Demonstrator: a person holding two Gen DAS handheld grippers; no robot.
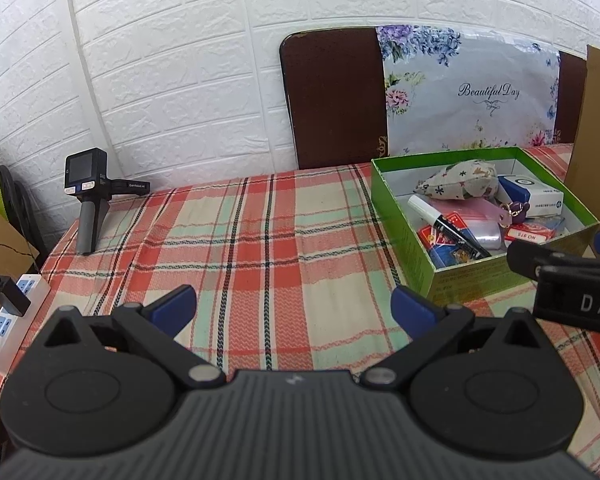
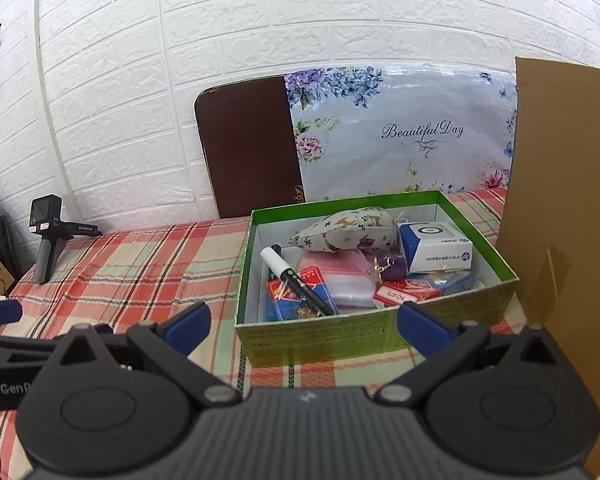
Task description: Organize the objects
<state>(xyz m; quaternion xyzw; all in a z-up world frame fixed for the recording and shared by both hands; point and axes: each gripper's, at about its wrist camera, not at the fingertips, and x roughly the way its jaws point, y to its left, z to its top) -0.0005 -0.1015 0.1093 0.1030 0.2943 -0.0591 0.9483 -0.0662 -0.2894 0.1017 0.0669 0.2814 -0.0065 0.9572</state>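
Where "Beautiful Day" bag [image 2: 404, 132] leans, HP-marked carton [image 2: 436, 254]

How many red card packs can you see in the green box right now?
2. One red card pack lies at the front-left of the green box, under the marker; another red card pack lies front-right, below the purple charm. More may be buried.
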